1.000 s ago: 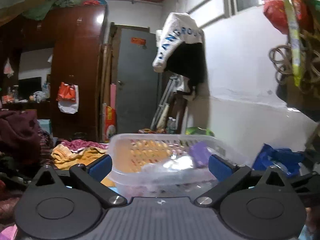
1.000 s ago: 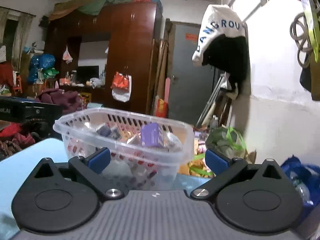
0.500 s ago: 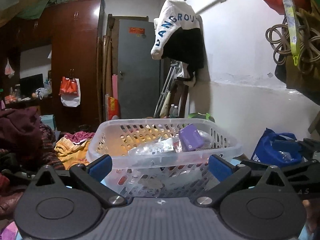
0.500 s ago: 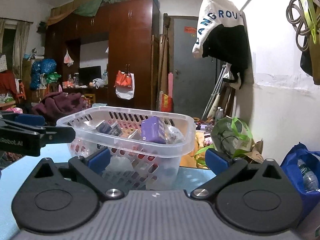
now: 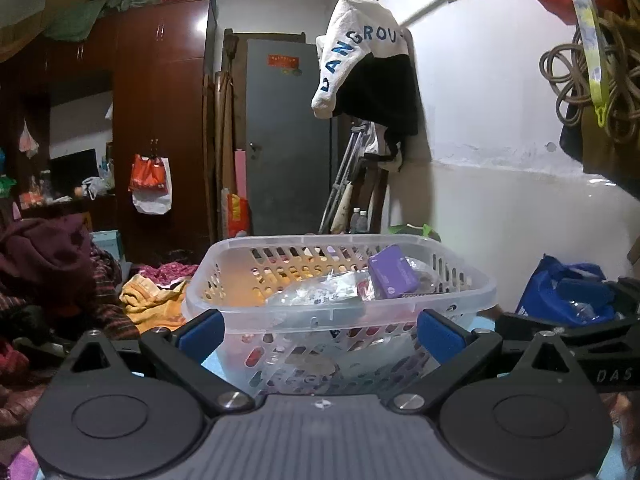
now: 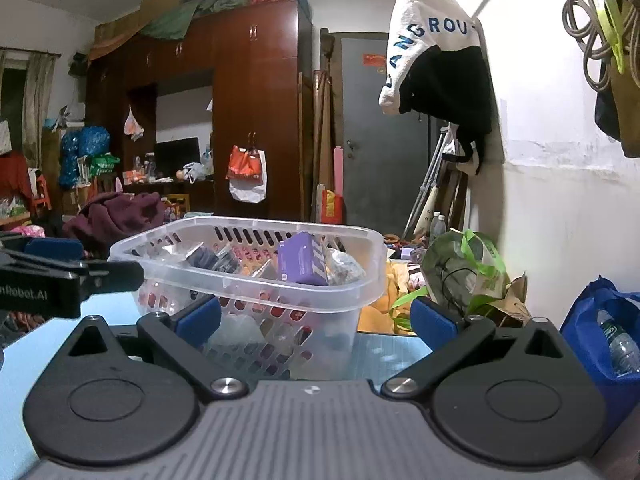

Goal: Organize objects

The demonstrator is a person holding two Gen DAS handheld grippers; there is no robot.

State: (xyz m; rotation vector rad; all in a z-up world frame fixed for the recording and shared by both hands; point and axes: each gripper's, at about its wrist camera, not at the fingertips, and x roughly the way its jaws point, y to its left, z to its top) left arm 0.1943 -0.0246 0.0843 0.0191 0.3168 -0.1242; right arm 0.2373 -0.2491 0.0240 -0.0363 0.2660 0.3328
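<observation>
Centre frame on the blue surface, the clear slotted basket of packets and a purple box looks light, thin-walled and flexible, best taken by its rim; left claw and right claw both gape wide, empty.

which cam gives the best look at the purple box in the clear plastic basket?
Right wrist. There the purple rectangular box stands above the rim of the clear slotted plastic basket, showing its front face and striped side. The left wrist view shows it farther back and tilted, mostly its top face, among clear wrappers.
</observation>
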